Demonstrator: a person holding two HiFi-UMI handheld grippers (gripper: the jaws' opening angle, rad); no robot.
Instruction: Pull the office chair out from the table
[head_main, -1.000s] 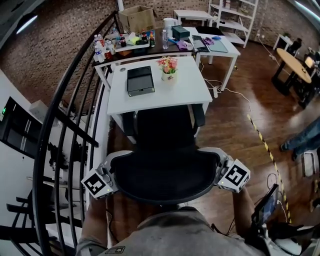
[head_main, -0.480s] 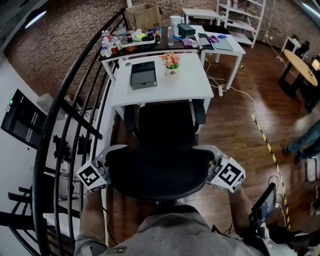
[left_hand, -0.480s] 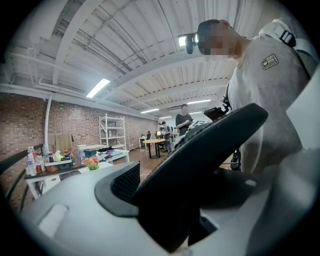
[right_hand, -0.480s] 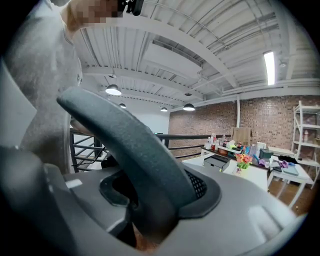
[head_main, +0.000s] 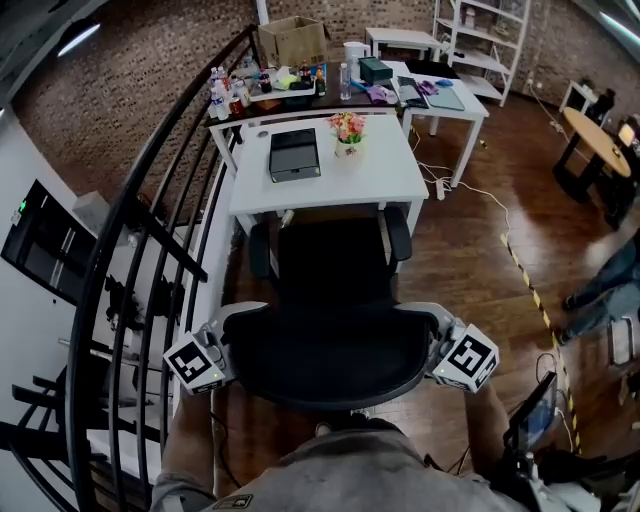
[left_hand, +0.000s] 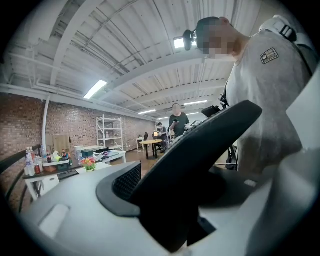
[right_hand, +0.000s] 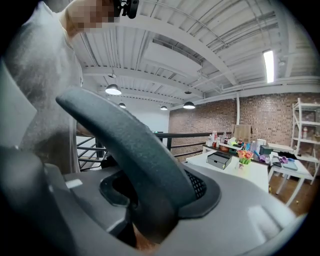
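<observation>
The black office chair (head_main: 330, 268) faces the white table (head_main: 385, 175), its seat just clear of the table's front edge. Its curved backrest (head_main: 330, 345) is nearest me. My left gripper (head_main: 228, 345) clamps the backrest's left edge, and its jaws are closing on it. My right gripper (head_main: 438, 340) is shut on the right edge. In the left gripper view the black rim (left_hand: 200, 145) runs between the grey jaws of the left gripper (left_hand: 175, 215). The right gripper view shows the rim (right_hand: 140, 150) wedged in the right gripper (right_hand: 150, 220).
A black box (head_main: 295, 153) and a flower pot (head_main: 348, 130) stand on the white table. A black stair railing (head_main: 150, 230) runs close along the left. A cluttered dark table (head_main: 270, 88) lies beyond. Striped floor tape (head_main: 525, 280) and a person's leg (head_main: 610, 285) are at the right.
The chair has rolled back toward me with both grippers on its backrest. The gap between seat and table has widened, and the armrests now show in front of the table edge.
</observation>
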